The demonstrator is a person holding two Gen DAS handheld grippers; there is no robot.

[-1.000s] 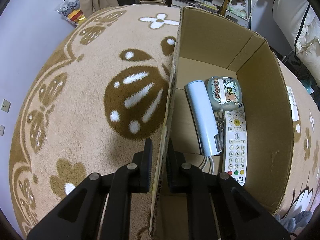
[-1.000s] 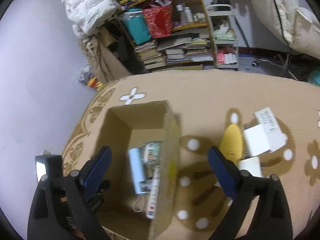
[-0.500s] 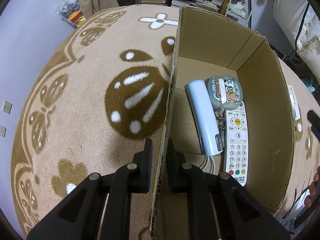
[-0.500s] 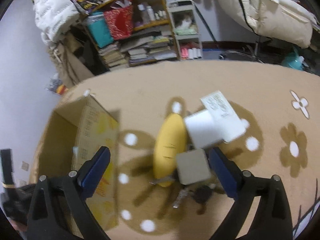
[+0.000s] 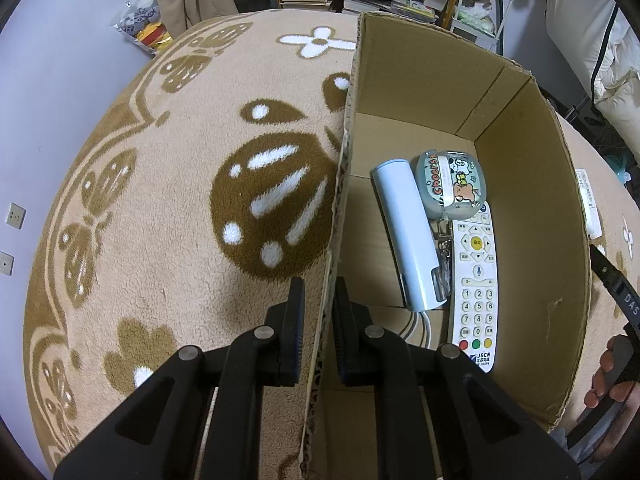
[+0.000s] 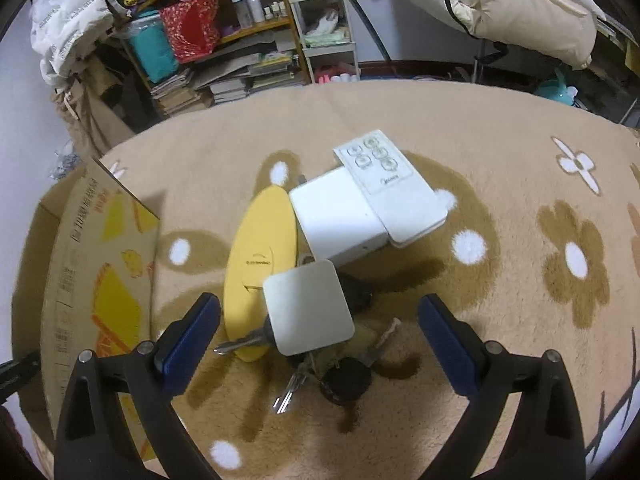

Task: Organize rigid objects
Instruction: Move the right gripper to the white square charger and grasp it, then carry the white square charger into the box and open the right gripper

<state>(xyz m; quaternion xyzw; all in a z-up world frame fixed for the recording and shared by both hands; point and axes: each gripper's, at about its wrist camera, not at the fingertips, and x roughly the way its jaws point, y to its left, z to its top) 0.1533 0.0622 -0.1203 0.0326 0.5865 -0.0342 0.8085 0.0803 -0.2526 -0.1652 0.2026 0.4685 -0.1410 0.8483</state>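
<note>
Fuzzy tan rug with brown ladybug and white flower motifs covers the floor; cluttered bookshelf, wire cart and a white puffy jacket along the back of the room.

Open corrugated cardboard box sits at the rug's left part. Inside on its floor: pale-blue smooth tube-shaped device, white keypad remote just beside it, rounded grey cartoon-print case overlapping the remote's top end.

Left tongs are clamped on the box's left wall, one pad outside, one inside, pinching the cardboard edge.

Right of the box, a loose pile on the rug: yellow oval glossy case, white charger block touching it, flat white fan remote lying across the block's corner, square silver tag on a bunch of keys with a black fob.

Right tongs are spread wide, empty, hanging over the silver tag and keys.

Versus a second back: right view swung from the box over to the pile and dropped closer; left view unchanged, except a hand now shows at the box's right edge.
</note>
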